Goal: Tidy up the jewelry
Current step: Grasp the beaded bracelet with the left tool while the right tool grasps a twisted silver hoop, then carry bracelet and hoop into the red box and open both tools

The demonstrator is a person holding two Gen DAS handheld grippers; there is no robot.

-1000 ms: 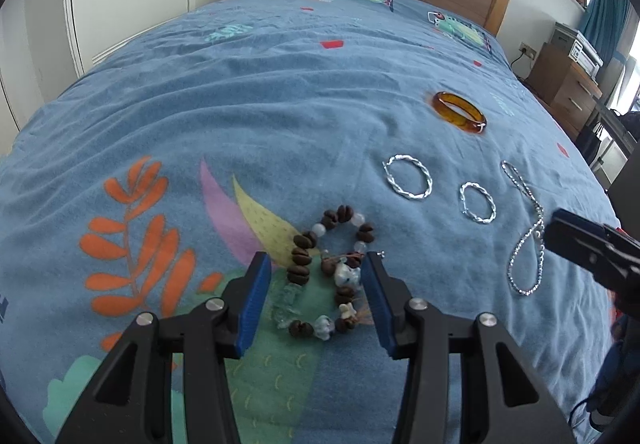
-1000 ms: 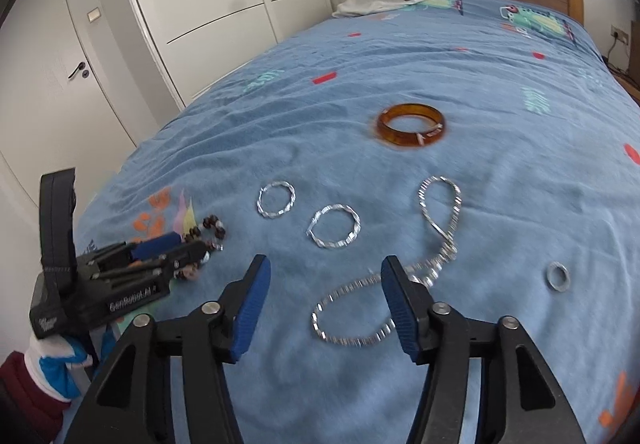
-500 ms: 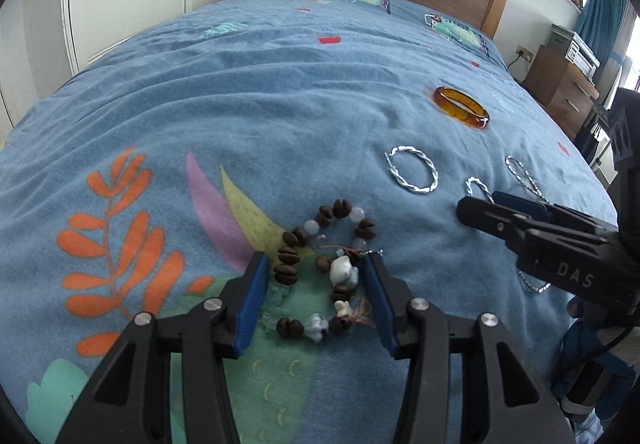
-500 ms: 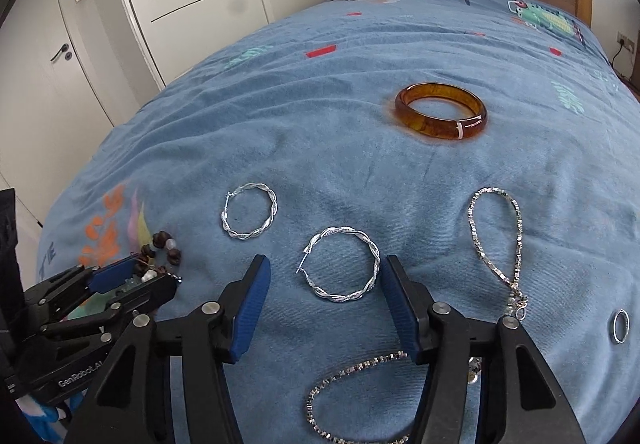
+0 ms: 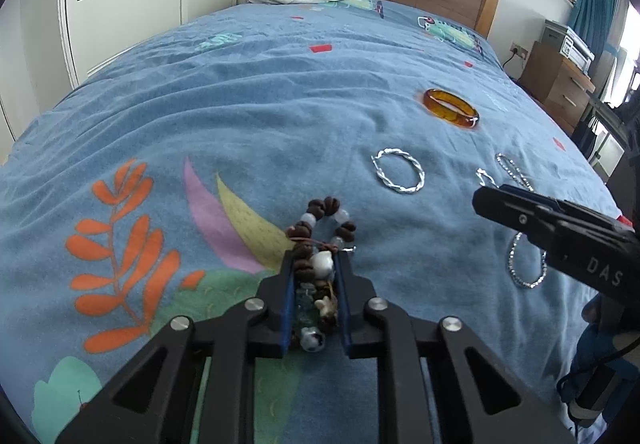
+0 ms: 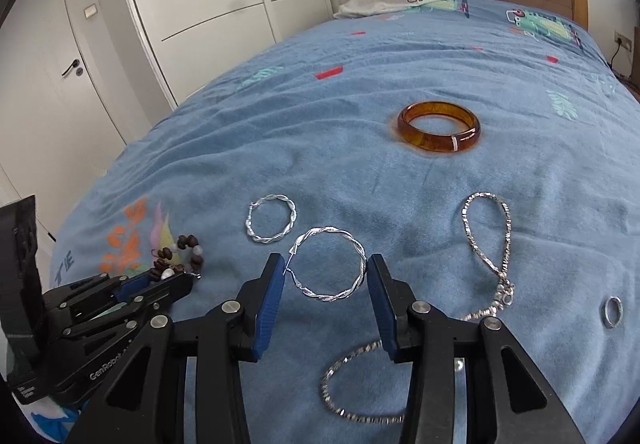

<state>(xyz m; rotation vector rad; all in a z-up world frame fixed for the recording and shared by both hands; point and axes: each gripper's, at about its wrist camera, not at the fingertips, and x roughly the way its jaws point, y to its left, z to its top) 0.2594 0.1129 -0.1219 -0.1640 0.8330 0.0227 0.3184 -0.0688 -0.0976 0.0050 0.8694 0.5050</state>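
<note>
Left wrist view: right tongs [image 5: 486, 199] cover most of one hoop earring [image 5: 483, 176] and part of the chain [image 5: 526, 264]. Beaded bracelet [image 5: 320, 240] near half is squeezed out of sight between the pads, clasp probably there.

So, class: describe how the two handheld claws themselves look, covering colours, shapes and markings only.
Both claws are matte black angular linkages with silver round pivot bolts and blue ribbed finger pads. The left claw shows white "GenRobot" lettering on its side in the right wrist view; the right claw shows white "DAS" lettering in the left wrist view.
</note>
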